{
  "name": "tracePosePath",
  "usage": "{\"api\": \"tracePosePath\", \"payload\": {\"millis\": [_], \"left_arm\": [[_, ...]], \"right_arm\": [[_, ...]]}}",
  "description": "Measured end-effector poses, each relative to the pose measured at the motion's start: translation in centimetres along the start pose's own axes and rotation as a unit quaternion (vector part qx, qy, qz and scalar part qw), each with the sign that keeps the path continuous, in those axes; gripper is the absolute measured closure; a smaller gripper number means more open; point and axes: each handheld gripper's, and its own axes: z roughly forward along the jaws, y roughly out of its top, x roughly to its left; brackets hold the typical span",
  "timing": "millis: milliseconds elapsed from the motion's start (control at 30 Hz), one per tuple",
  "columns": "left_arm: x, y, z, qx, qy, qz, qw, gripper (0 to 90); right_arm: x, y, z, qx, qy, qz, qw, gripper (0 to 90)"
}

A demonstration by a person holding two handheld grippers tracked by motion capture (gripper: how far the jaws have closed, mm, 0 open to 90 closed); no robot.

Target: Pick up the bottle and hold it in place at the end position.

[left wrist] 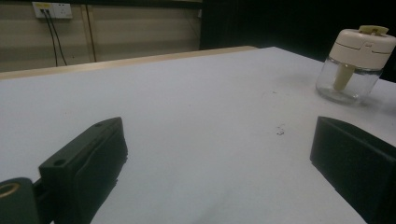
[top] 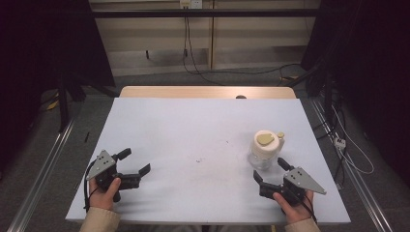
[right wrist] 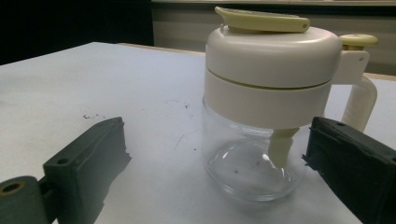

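High view: glass jar with cream lid upright on the white tabletop, right of centre. Right gripper just before it, jaws spread, nothing clamped. Left gripper well apart, jaws spread, empty.

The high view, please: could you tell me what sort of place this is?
Probably a lab recording rig, not a kitchen: a white-covered table framed by metal rails, loose cables on the floor, and a lone glass jar before the open right gripper.
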Motion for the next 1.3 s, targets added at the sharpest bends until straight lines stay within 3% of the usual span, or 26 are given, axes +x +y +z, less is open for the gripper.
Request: {"api": "tracePosePath", "payload": {"millis": [400, 667, 1300], "left_arm": [[-0.1, 0.1, 0.1, -0.002, -0.001, 0.000, 1.0000, 3.2], [-0.2, 0.0, 0.3, -0.002, -0.002, 0.000, 1.0000, 3.2], [-0.3, 0.0, 0.2, 0.001, -0.004, -0.001, 1.0000, 3.3]], "right_arm": [[-0.2, 0.1, 0.1, 0.001, -0.008, -0.003, 1.0000, 4.7], [-1.1, 0.2, 0.8, 0.006, -0.027, -0.002, 0.9996, 4.4], [-2.2, 0.6, 2.6, 0.008, -0.024, 0.007, 0.9996, 4.2]]}}
